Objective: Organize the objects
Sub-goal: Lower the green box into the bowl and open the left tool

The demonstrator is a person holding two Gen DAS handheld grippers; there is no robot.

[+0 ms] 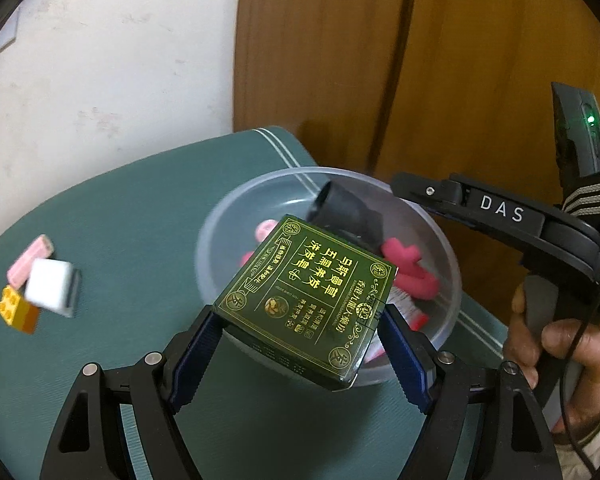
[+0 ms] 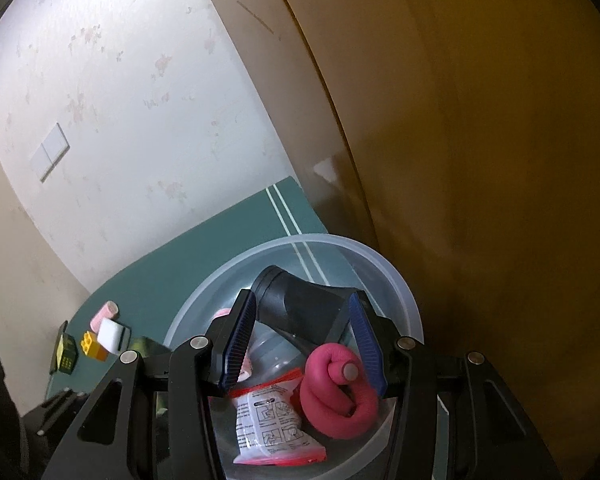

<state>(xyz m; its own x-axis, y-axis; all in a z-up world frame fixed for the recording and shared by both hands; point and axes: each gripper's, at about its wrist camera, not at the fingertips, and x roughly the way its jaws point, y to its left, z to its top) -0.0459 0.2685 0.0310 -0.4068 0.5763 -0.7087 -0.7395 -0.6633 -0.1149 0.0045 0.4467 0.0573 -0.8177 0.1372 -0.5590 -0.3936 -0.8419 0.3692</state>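
**Green box held over the bowl's near rim**

While the left gripper clamps a dark green box with gold lettering between its blue pads, jaws spread wide to span it, the box hangs tilted above the near edge of the clear plastic bowl. The right gripper pinches a black funnel-shaped part at its flared end, jaws partly closed on it, just over the inside of the bowl. In the bowl lie a coiled pink foam tube, a printed sachet with red edges and a grey bottle. On the green mat, left of the bowl and well apart from it, sit a pink roll, a white block and a yellow-orange toy brick, close together. A calculator lies further left of the bowl.
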